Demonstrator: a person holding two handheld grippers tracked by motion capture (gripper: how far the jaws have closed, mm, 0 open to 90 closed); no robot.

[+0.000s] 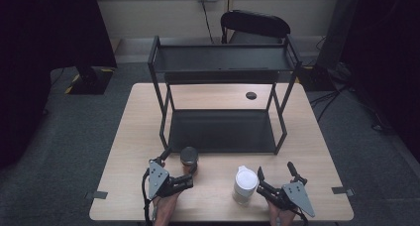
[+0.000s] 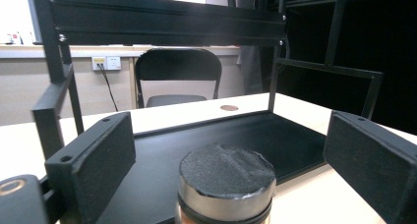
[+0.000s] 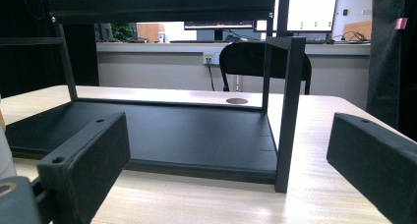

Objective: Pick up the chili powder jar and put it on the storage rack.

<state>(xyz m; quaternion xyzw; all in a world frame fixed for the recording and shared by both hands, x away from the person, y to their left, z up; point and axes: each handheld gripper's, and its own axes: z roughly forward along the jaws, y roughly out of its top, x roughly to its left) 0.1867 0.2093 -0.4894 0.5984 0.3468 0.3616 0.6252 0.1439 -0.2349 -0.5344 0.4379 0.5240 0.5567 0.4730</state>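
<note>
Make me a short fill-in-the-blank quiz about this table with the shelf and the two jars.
1. The jar between the left gripper's open jaws has a ____ lid.
2. The white-lidded jar stands beside the ____ gripper.
3. The black metal shelf rack has ____ levels.
4. Behind the table stands a black ____.

Missing words: dark grey; right; two; chair

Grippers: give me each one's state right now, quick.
Left gripper: open, jaws either side of the dark-lidded jar, pads not pressing it.
Right gripper: open, holding nothing, beside the white-lidded jar.

The wooden table bears a black shelf rack, a dark-lidded jar and a white-lidded jar.
</note>
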